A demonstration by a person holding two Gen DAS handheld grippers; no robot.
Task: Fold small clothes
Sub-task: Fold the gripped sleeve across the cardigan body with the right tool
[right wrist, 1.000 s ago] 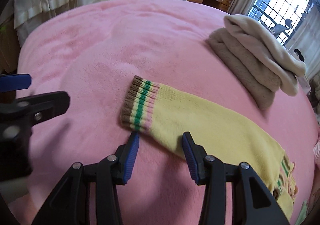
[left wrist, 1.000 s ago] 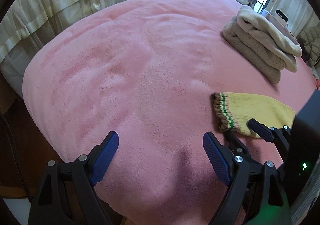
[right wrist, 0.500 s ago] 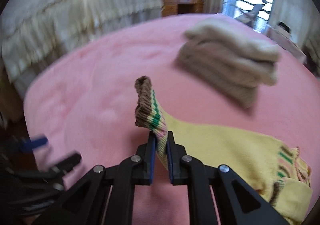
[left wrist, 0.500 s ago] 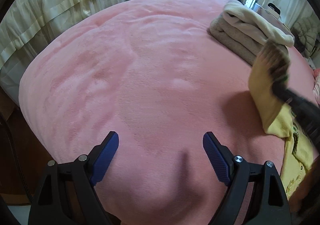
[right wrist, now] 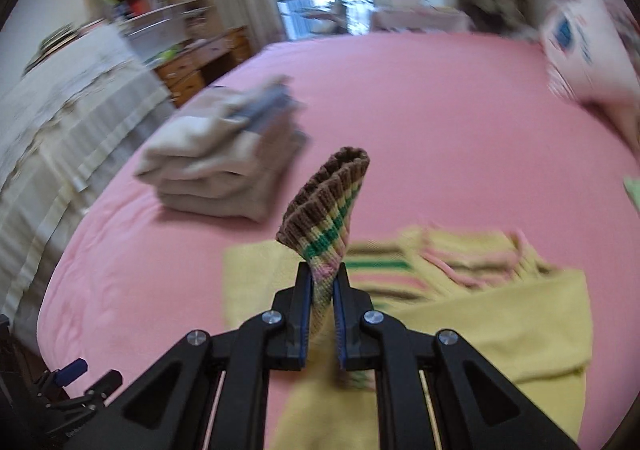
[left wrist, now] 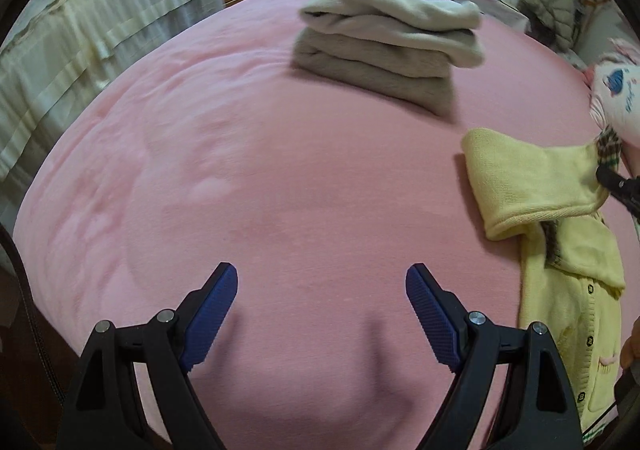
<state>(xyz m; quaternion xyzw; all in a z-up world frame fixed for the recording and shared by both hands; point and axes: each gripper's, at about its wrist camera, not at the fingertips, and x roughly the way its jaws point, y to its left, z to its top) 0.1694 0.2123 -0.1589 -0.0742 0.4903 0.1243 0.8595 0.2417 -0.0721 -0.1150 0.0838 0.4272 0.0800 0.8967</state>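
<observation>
One yellow cardigan [right wrist: 500,334], striped sleeve cuff [right wrist: 326,210] lifted

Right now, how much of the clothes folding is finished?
Done: a stack of folded beige and cream knitwear sits on the pink blanket. In hand: the right gripper pinches the striped cuff of the small yellow knitted cardigan, carrying the sleeve across its body. Left: finishing that fold; the left gripper is open, idle.

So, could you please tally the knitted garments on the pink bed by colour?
Yellow: 1, the yellow knitted cardigan, its striped cuff pinched in the right gripper.
Cream: 1, the folded cream sweater.
Taupe: 1, the folded taupe sweater beneath it.
Total: 3.
</observation>
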